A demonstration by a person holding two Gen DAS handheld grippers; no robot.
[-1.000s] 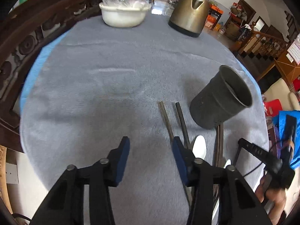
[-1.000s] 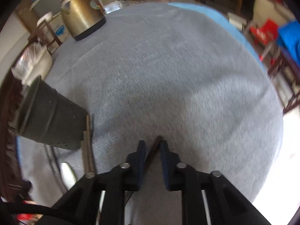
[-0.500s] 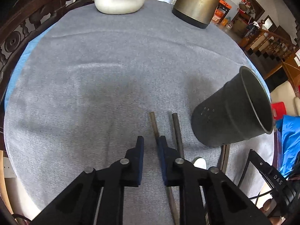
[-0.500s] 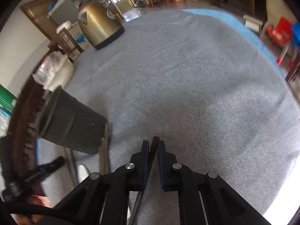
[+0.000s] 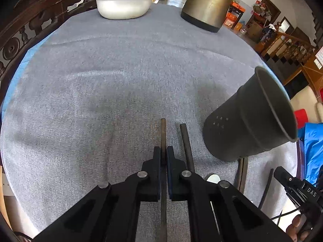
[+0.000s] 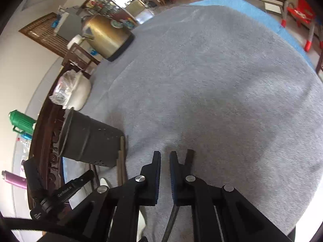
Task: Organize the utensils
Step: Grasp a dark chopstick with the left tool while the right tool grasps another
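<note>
Left gripper [image 5: 164, 156] has just closed and is now pinching a brown chopstick [image 5: 163, 129] between its pads; the stick runs straight up the middle of the left wrist view, its far end poking out past the fingertips and lying on the grey cloth [image 5: 121, 80]. Just to the right of it lies a second, darker chopstick [image 5: 186, 145], roughly parallel, close but not touching, its near end hidden under the right finger. Right of that stands a dark cup [image 5: 250, 121] with small holes low on its wall, mouth flaring away toward the right edge in this view. Two more brown sticks [image 5: 242, 171] show just below the cup's base, and a white spoon tip [image 5: 213, 178] peeks out beside the gripper linkage. Right gripper [image 6: 165, 159] has its jaws slightly apart, having just opened a little; nothing between the pads. A dark stick [image 6: 189, 156] sits just outside its right finger, touching or nearly touching it, cannot tell which, and carries on down under the linkage. In the right wrist view the same cup is off to the left, with the brown sticks against its base. Far side of the table: a brass-coloured kettle [image 5: 208, 4] and a white bowl [image 5: 123, 4] with crumpled clear plastic in it. Carved dark wood chair back [image 5: 30, 32] behind the table on the left.
</note>
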